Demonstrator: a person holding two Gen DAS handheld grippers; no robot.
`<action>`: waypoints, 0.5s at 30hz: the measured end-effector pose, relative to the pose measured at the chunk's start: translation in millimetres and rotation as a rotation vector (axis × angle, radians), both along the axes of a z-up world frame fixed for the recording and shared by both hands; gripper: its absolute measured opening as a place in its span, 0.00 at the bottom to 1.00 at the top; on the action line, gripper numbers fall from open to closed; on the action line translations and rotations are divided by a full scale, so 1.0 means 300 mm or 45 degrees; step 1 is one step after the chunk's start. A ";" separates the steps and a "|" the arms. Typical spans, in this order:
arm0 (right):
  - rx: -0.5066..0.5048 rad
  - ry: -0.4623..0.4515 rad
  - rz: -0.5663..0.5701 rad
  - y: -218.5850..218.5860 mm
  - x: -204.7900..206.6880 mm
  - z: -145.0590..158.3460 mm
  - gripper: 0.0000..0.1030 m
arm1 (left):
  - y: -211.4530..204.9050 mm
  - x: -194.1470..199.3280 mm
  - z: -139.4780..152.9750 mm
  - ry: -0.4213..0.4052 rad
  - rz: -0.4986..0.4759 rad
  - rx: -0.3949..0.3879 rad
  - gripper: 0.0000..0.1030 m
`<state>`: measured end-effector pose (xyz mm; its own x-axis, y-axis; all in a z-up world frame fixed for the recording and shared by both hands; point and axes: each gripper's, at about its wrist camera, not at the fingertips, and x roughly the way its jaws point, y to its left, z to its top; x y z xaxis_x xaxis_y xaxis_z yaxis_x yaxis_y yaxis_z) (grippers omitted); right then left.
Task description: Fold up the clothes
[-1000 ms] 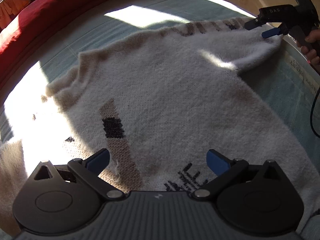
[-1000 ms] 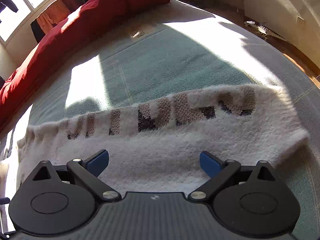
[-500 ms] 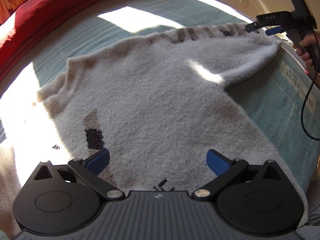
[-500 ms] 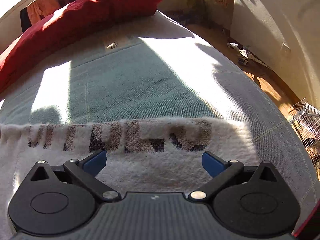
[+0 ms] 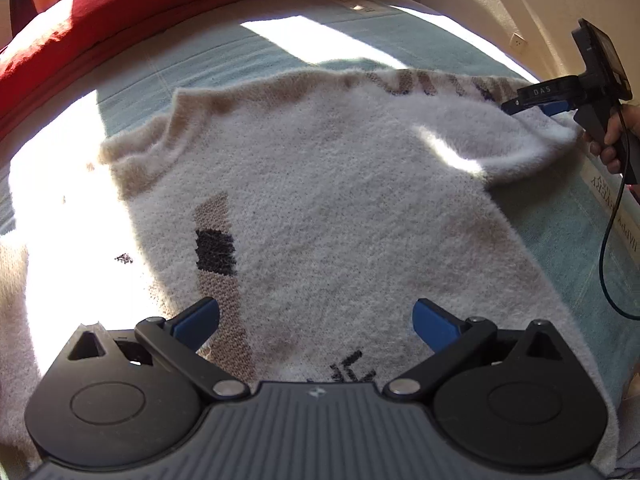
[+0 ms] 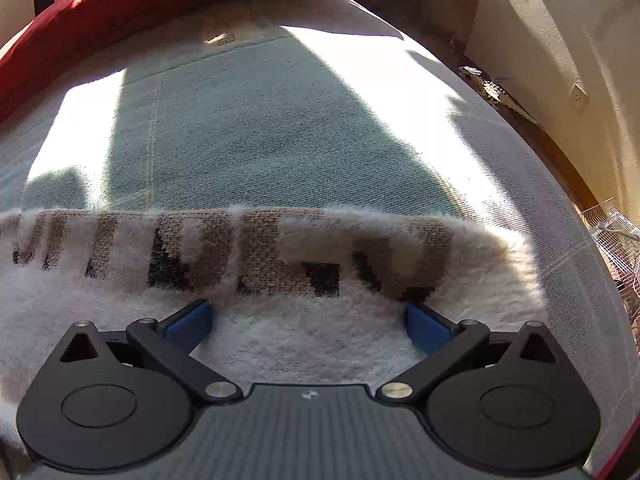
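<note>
Left claw (image 5: 316, 320): jaws spread wide, holding nothing, low centre of the left wrist view, poised over the lower body of the sweater (image 5: 320, 200).

Right claw (image 6: 308, 322): jaws likewise wide and empty, low centre of its own view, over the patterned sleeve (image 6: 248, 252). Seen again at the upper right of the left wrist view (image 5: 536, 106), at the sleeve's end, with the person's hand (image 5: 612, 140) on its grip.

Sweater: cream fluffy knit with tan and black blocks, spread flat across the bed (image 6: 248, 128). Collar at centre left of the left wrist view; one sleeve runs toward the upper right, its patterned band lying straight along the far edge. The other sleeve is lost in glare at the left edge.

Handling, as judged: soft, limp, light for its bulk. Fuzzy pile should grip well, not slide. Loose knit will stretch and sag if lifted by one point. No breakage risk, though the fibres may snag.

Where to take hold: cuff or sleeve edge for the right claw, hem or side seam for the left, pinching both layers.

Surroundings: teal bed cover in hard sun patches; red pillow (image 5: 120, 8) at upper left.
</note>
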<state>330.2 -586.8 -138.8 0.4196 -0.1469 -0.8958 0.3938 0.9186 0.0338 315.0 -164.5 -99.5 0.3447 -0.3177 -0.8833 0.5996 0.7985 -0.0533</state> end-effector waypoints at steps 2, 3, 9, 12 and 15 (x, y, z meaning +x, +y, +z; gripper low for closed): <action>0.056 0.004 -0.010 0.035 0.000 0.052 1.00 | 0.014 0.000 0.010 -0.005 0.000 -0.008 0.99; 0.083 -0.023 0.017 0.075 -0.005 0.081 1.00 | 0.021 -0.002 0.012 -0.014 -0.005 0.000 0.99; 0.046 -0.137 0.447 0.474 -0.022 0.176 1.00 | 0.077 -0.005 0.011 -0.022 0.027 0.022 0.99; -0.033 -0.184 0.678 0.687 -0.017 0.158 1.00 | 0.094 -0.009 0.002 -0.036 0.026 0.023 0.99; -0.064 -0.145 0.821 0.818 -0.016 0.109 1.00 | 0.108 -0.025 -0.025 -0.037 0.010 0.036 0.99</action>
<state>325.4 -341.3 -106.1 0.5292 0.1254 -0.8392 -0.2396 0.9708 -0.0060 307.6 -132.2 -106.9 0.3730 -0.2902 -0.8813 0.5941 0.8043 -0.0134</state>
